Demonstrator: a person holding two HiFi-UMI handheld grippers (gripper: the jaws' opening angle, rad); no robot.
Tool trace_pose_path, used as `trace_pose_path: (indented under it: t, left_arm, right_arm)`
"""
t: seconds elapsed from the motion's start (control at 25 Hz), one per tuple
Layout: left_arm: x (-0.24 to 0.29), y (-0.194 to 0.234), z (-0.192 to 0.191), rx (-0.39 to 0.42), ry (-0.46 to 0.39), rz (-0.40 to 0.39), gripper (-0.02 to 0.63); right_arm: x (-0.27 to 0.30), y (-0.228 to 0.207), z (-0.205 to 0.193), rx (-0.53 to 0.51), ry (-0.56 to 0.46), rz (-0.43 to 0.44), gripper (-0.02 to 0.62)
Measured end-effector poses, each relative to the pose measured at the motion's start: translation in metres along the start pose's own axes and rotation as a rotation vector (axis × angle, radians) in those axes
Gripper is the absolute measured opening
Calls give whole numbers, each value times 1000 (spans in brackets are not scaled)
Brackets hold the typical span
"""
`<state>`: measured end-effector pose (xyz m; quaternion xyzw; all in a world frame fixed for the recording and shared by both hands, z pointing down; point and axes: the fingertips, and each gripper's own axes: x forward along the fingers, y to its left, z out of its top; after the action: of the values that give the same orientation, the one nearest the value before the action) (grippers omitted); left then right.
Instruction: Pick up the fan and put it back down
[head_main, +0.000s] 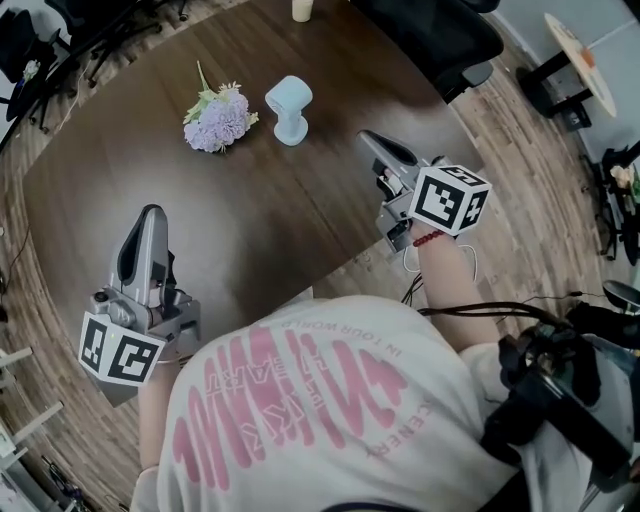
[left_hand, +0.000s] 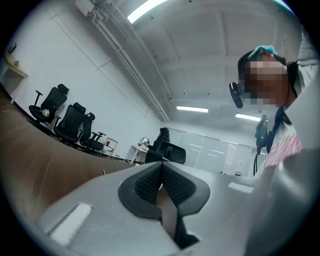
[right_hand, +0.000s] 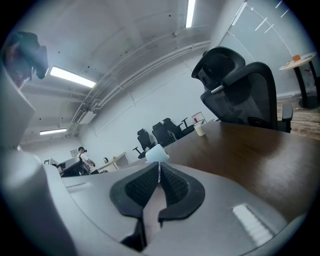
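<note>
The left hand-held gripper (head_main: 150, 212) and right hand-held gripper (head_main: 368, 138) point away from the person, jaws closed, empty.

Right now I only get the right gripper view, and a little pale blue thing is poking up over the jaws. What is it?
Observer: The head view shows it whole. It is a small pale blue fan, standing upright on the dark wooden table.
Operator: Is anything next to it?
Observer: Yes, a bunch of lilac flowers lies just to its left in the head view, not touching it.
Operator: Where's my other gripper?
Observer: The left gripper is over the near left part of the table, well short of the fan, with its jaws together and nothing between them.
</note>
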<state>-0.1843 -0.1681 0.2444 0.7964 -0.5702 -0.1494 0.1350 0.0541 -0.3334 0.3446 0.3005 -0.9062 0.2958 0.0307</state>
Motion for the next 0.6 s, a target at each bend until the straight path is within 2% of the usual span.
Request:
trace_pose_path:
  t: [0.2, 0.32, 0.48, 0.6]
  left_arm:
    - [10, 11, -8, -19, 26, 0, 17]
    - [13, 20, -15, -39, 46, 8, 17]
    - [26, 41, -26, -65, 75, 10, 17]
    - [36, 53, -37, -86, 96, 7, 17]
  right_arm:
    - [18, -9, -4, -21, 4, 17, 34]
    - [30, -12, -7, -55, -8, 36, 83]
    - [59, -27, -19, -122, 43, 15, 104]
    - [80, -34, -28, -104, 76, 31, 140]
